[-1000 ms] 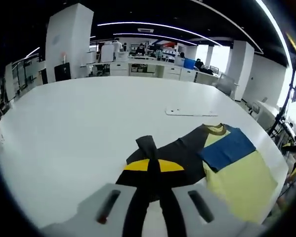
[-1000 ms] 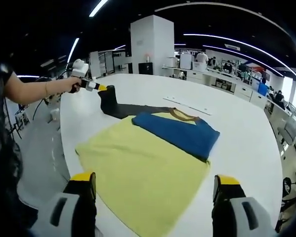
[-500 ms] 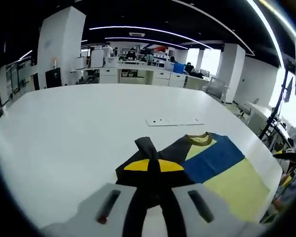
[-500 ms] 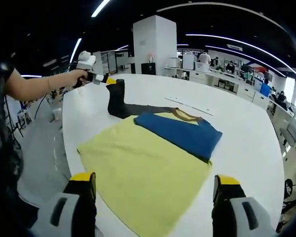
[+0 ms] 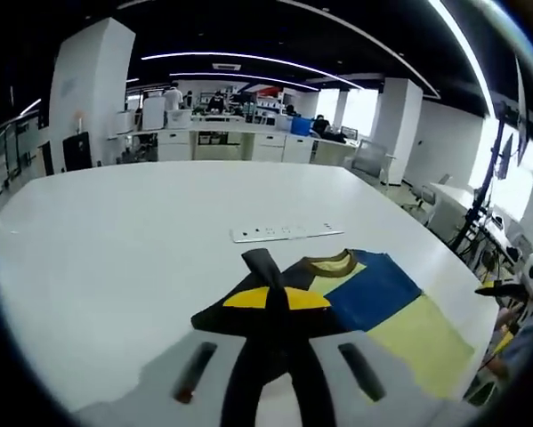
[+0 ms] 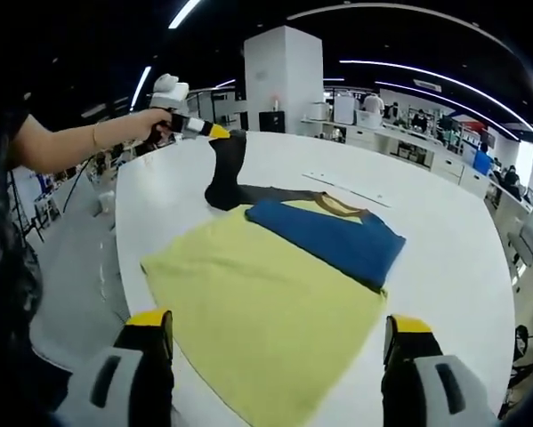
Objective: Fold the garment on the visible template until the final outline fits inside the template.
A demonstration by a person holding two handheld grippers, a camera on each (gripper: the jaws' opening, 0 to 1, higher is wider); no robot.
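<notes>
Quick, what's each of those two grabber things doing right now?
Left gripper: shut on the black sleeve, lifting it.
Right gripper: open, holding nothing, above the yellow garment.

white table (image 5: pixel 115 240) | white pillar (image 6: pixel 279 80) | ceiling light strips (image 5: pixel 239 58) | office desks (image 5: pixel 239 147)

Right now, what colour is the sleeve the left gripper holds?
Black sleeve; clearest in right gripper view.

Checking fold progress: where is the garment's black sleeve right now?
In the right gripper view the black sleeve is lifted off the white table, pinched by the left hand-held gripper, upper left of the blue panel.
</notes>
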